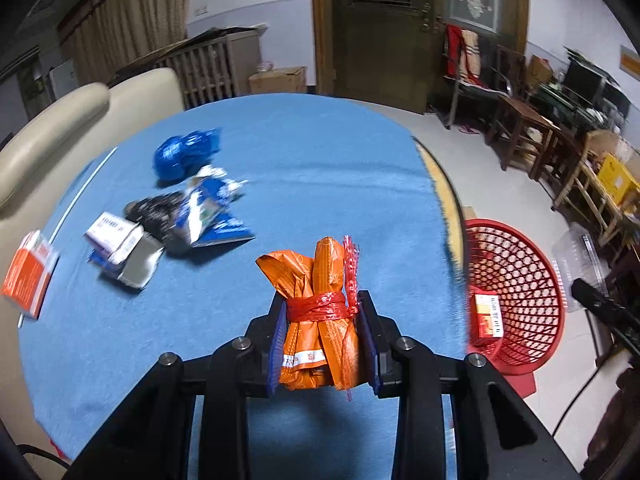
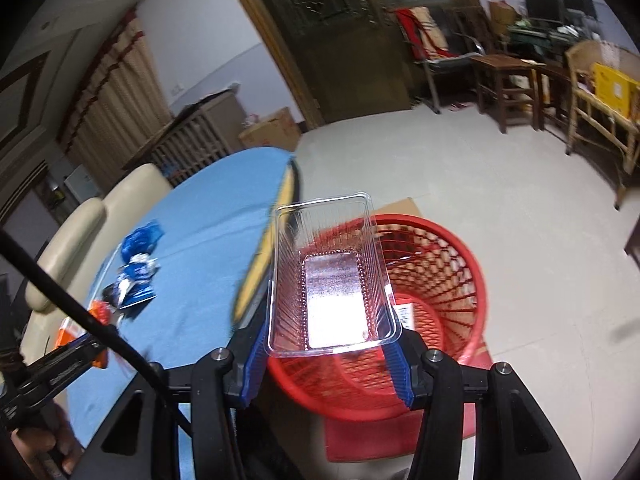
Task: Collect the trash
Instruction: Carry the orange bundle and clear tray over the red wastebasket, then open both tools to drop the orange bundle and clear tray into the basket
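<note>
Round bench [image 1: 280, 152] under blue cloth, filling centre and left of the left wrist view; in the right wrist view, at left [image 2: 208, 248].

Red mesh basket [image 1: 520, 280] on the floor, right of the bench edge in the left wrist view; lower centre in the right wrist view [image 2: 452, 280], with an orange carton [image 1: 487, 314] inside against the wall.

Clear plastic tray [image 2: 332, 272], clamped at its near end between the blue pads of the right hand-held gripper [image 2: 326, 364], poised above the basket's near rim.

Orange plastic bag bundle [image 1: 316, 312] tied with red string, pinched between the closed-in pads of the left hand-held gripper [image 1: 322, 340], over the bench, lower centre.

Remaining trash on the bench, left half: blue-and-white wrappers [image 1: 208, 208], blue crumpled bag [image 1: 184, 154], white box [image 1: 116, 236], orange box [image 1: 28, 272] at the left edge.
</note>
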The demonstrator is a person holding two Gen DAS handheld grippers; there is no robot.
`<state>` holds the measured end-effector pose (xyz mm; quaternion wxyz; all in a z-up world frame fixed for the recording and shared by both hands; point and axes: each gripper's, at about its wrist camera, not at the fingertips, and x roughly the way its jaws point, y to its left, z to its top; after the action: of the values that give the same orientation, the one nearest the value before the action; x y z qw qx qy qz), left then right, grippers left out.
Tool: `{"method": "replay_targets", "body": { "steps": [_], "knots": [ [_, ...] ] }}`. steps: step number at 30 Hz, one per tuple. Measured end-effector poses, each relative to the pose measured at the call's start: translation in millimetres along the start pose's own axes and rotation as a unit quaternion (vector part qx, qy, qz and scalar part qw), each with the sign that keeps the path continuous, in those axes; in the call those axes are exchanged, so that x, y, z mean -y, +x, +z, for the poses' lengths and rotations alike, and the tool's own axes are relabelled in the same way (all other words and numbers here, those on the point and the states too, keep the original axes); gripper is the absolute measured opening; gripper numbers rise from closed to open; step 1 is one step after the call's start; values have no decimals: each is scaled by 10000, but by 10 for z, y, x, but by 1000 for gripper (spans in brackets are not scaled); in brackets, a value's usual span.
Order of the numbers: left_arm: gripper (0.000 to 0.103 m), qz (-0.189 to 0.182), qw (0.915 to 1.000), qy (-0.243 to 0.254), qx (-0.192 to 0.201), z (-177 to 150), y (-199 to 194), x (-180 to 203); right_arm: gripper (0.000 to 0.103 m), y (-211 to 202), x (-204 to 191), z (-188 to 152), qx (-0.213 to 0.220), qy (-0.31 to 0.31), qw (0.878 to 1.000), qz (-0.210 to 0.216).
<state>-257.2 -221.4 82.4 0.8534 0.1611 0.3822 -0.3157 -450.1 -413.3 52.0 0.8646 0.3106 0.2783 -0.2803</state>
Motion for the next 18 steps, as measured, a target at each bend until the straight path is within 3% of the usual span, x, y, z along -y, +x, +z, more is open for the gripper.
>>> {"method": "replay_targets", "body": {
  "steps": [8, 11, 13, 18],
  "knots": [
    [34, -282, 9987, 424, 42, 134, 46, 434, 56, 276, 301, 111, -356, 192, 9989, -227],
    [34, -376, 9977, 558, 45, 185, 70, 584, 68, 424, 362, 114, -645, 153, 9975, -242],
    [34, -472, 9966, 677, 22, 215, 102, 703, 79, 456, 406, 105, -620, 204, 9975, -279],
    [34, -701, 9927, 985, -9, 273, 167, 1033, 79, 348, 714, 151, -363, 665, 9963, -411]
  ]
}}
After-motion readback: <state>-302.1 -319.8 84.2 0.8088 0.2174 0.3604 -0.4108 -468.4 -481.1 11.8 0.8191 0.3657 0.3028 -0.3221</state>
